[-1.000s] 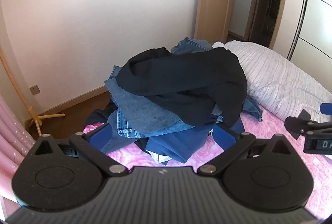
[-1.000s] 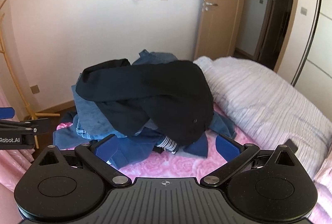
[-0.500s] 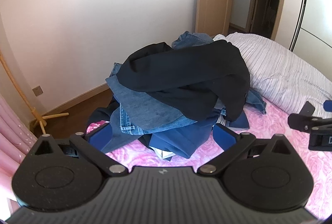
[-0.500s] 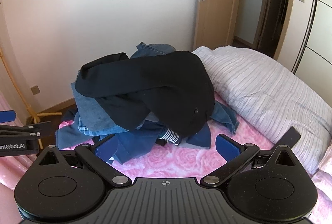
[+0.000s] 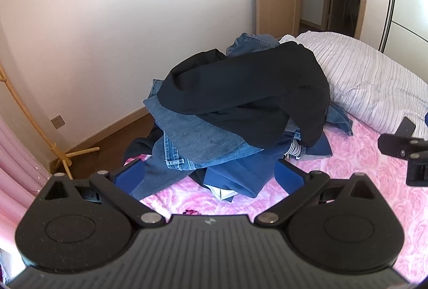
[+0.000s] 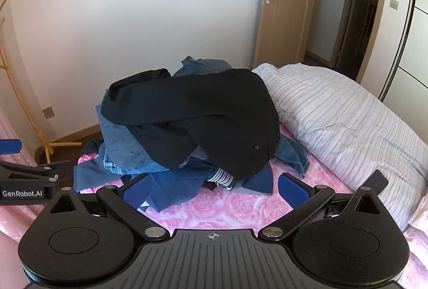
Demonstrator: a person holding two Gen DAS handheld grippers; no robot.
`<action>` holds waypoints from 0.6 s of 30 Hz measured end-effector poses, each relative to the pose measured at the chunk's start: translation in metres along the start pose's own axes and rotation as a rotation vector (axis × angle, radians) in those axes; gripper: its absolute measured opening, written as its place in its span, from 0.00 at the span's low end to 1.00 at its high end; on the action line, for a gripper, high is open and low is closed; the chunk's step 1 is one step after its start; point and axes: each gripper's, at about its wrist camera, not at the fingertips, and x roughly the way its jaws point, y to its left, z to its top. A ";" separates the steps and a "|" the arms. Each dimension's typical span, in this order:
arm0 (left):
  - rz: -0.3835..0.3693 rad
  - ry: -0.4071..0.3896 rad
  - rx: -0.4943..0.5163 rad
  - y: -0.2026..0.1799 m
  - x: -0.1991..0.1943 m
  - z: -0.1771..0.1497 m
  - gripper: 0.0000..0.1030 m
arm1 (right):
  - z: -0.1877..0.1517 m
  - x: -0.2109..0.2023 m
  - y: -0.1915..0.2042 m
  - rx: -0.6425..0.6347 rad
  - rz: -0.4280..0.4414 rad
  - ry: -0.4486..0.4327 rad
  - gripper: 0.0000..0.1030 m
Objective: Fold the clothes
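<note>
1. The task's clothes sit in one unsorted heap [image 5: 238, 123] on the pink rose-patterned bed sheet [image 5: 355, 171], at 12 o'clock from both cameras. A black heavy-fabric jacket [image 6: 203, 112] is draped over the top, blue denim jeans [image 5: 198, 139] lie under it, and a navy blue garment [image 5: 240, 174] and a small black-and-white striped piece [image 6: 222, 176] poke out at the base.

2. The left hand-held gripper [image 5: 208, 176] has its blue pads spread wide with nothing between them, short of the heap. The right hand-held gripper [image 6: 212, 188] is likewise spread and empty, its pads flanking the heap's near edge without touching it.

3. Nothing looks folded yet, so the likely next step is pulling one garment free.

4. Risk: the layers overlap closely. A pinch at the near edge could catch the navy garment and jeans together and drag several pieces along.

5. Risk: the heap reaches the bed's edge at 10 o'clock, with dark cloth hanging towards the wooden floor [image 5: 107, 139]. Tugging the jacket leftwards could tip the jeans off the bed.

6. Risk: a black phone-like slab [image 6: 374, 180] lies at 3 o'clock against the white striped duvet [image 6: 347, 123]; spreading a garment that way could cover or knock it.

7. Risk: the jacket is thick and slack, so a single-point grip may let it slide or bunch.
</note>
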 end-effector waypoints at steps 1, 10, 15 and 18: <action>0.004 -0.001 0.005 -0.001 0.000 0.000 0.99 | 0.000 0.000 0.000 0.000 -0.002 0.001 0.99; 0.043 -0.016 0.070 -0.010 -0.004 0.000 0.99 | -0.001 0.002 -0.002 0.006 -0.005 0.005 0.99; 0.040 -0.007 0.070 -0.012 -0.002 -0.001 0.99 | -0.003 0.002 -0.006 0.013 -0.002 0.008 0.99; 0.036 -0.001 0.070 -0.016 -0.002 -0.002 0.99 | -0.005 0.002 -0.009 0.013 -0.001 0.015 0.99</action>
